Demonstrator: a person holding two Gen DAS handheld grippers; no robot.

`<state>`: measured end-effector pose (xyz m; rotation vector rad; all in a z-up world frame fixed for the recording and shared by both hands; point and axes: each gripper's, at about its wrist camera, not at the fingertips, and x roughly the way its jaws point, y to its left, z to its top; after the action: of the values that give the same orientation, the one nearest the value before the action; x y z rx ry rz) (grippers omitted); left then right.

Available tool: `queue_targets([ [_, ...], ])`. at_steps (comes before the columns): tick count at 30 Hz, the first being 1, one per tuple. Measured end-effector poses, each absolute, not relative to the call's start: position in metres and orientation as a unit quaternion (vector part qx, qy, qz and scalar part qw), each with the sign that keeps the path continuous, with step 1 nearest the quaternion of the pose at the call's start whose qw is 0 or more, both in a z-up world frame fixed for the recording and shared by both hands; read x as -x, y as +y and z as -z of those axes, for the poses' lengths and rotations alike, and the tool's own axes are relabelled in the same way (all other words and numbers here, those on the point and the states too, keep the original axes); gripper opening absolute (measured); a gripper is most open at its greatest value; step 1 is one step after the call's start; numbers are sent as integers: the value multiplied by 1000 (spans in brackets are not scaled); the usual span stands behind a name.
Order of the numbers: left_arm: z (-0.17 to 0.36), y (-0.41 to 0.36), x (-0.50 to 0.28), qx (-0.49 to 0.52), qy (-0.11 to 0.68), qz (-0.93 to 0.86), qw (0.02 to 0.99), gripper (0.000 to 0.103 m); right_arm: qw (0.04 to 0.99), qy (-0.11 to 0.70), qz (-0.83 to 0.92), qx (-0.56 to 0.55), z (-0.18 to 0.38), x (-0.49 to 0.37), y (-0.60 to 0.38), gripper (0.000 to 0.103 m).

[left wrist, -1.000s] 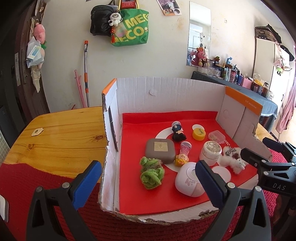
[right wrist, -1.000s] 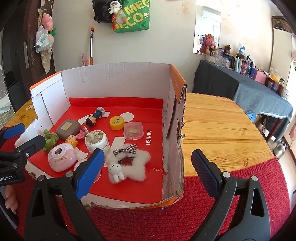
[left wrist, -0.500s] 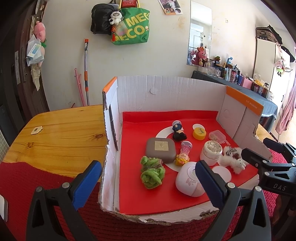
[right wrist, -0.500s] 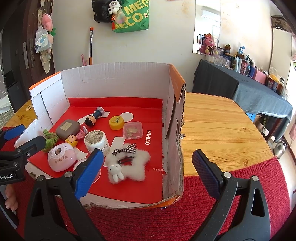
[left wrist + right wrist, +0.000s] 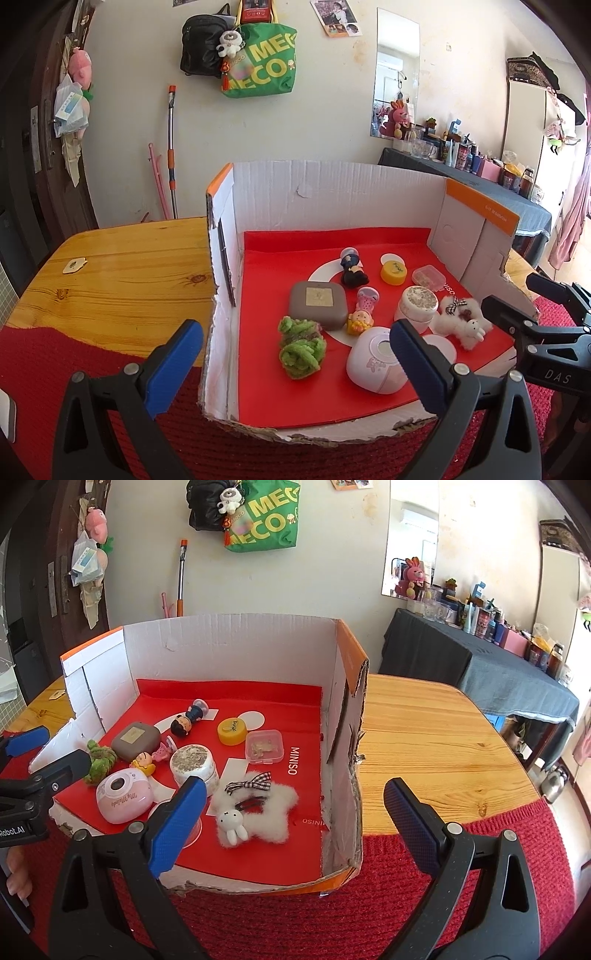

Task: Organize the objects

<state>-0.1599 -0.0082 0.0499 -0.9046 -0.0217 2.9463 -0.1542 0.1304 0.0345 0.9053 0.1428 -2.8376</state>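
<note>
Red box floor [image 5: 266, 387], green yarn ball [image 5: 301, 350], checked black-and-white bow [image 5: 255, 781].

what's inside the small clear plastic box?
The clear box, lid shut, holds small pale bits, too small to identify. It sits on the red liner beside the yellow tin.

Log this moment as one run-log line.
phase: pre-grasp | left hand-held gripper: open, empty | right hand-held gripper: open, empty | box: items inside, none lifted

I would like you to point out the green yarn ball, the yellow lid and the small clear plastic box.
green yarn ball [image 5: 301, 349], left wrist view, on its front coil.
yellow lid [image 5: 232, 731], right wrist view, on its flat top.
small clear plastic box [image 5: 264, 746], right wrist view, on the middle of its cover.
</note>
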Motion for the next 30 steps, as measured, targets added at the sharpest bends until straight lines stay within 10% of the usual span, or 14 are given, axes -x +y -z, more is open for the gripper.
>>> queue_targets([
  [30, -4, 1, 110, 435, -14, -900, 2, 103, 79, 13, 896, -438, 3, 101, 141, 98],
])
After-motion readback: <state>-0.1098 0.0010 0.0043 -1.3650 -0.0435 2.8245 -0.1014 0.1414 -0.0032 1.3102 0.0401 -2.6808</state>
